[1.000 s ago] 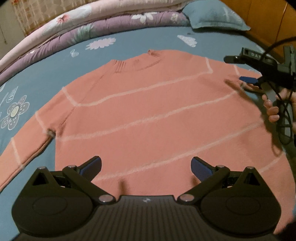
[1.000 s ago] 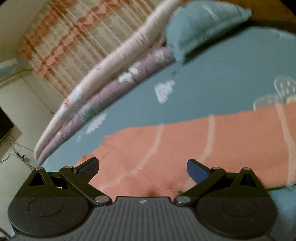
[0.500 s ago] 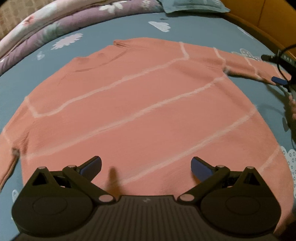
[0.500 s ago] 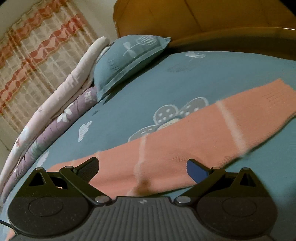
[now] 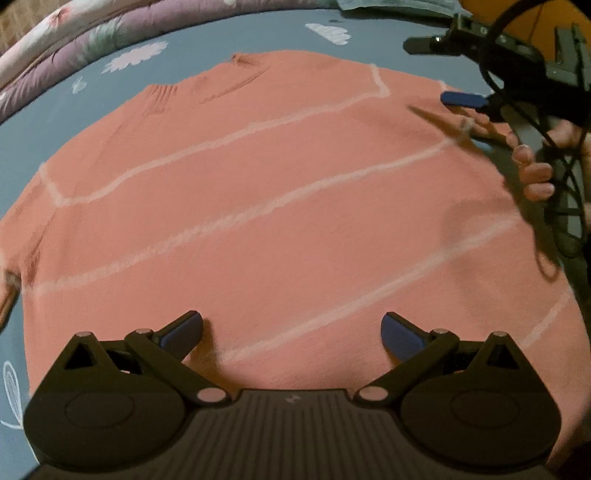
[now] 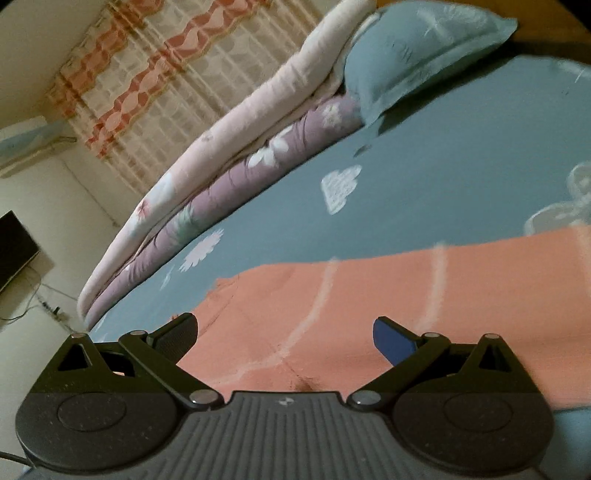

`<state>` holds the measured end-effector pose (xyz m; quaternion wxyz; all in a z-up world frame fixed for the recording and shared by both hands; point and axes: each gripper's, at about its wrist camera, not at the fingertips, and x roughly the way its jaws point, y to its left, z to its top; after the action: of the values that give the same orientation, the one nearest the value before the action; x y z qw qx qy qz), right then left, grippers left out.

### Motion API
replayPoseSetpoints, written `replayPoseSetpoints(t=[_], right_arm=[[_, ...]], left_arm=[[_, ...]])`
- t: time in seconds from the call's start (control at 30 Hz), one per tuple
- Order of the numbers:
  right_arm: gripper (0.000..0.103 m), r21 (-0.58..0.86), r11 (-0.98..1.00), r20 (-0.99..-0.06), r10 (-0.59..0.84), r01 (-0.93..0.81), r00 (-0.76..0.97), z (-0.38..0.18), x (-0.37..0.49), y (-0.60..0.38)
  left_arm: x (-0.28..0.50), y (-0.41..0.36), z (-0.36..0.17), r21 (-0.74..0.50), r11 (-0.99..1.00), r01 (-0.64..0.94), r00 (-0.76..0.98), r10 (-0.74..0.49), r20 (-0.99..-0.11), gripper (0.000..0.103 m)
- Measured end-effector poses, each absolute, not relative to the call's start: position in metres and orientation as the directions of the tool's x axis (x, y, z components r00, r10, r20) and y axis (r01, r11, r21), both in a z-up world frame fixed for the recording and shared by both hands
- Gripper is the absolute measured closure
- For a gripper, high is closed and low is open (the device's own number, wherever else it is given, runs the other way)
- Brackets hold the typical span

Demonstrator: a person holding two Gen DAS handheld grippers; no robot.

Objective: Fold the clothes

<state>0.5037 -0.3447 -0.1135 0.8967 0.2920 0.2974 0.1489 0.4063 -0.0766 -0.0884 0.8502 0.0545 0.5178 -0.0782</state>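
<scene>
Blue patterned bed [image 5: 258, 33] carries a pink striped sweater [image 5: 277, 221] lying flat. Left tool [image 5: 291, 330] and right tool [image 6: 282, 332] hover wide open, empty. Soft, limp knit; grip shoulder or hem edges.

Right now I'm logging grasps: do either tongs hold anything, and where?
Nothing is held. The left tongs and the right tongs are both open over the flat sweater.
</scene>
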Motion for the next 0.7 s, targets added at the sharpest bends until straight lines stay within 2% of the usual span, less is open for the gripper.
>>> replayPoseSetpoints(t=[0.1, 0.23, 0.43, 0.5, 0.7], right_arm=[[0.000, 0.617, 0.785, -0.461, 0.418, -0.056, 0.783, -0.123, 0.497, -0.362], [0.000, 0.532, 0.846, -0.485, 0.268, 0.038, 0.832, -0.123, 0.469, -0.400], [0.000, 0.495, 0.845, -0.534, 0.112, 0.203, 0.838, -0.116, 0.444, -0.440], [0.000, 0.527, 0.828, -0.518, 0.136, 0.190, 0.844, -0.113, 0.449, -0.435], [0.000, 0.625, 0.777, -0.459, 0.442, -0.074, 0.770, -0.111, 0.500, -0.365]], left_arm=[[0.408, -0.073, -0.092, -0.006, 0.983, 0.182, 0.452, -0.089, -0.888, 0.001], [0.410, -0.070, -0.094, -0.024, 0.982, 0.186, 0.461, -0.109, -0.881, 0.001], [0.414, -0.069, -0.096, -0.030, 0.978, 0.206, 0.475, -0.127, -0.871, 0.001], [0.415, -0.068, -0.097, -0.031, 0.978, 0.208, 0.480, -0.130, -0.868, 0.001], [0.414, -0.069, -0.097, -0.031, 0.977, 0.213, 0.487, -0.133, -0.863, 0.001]])
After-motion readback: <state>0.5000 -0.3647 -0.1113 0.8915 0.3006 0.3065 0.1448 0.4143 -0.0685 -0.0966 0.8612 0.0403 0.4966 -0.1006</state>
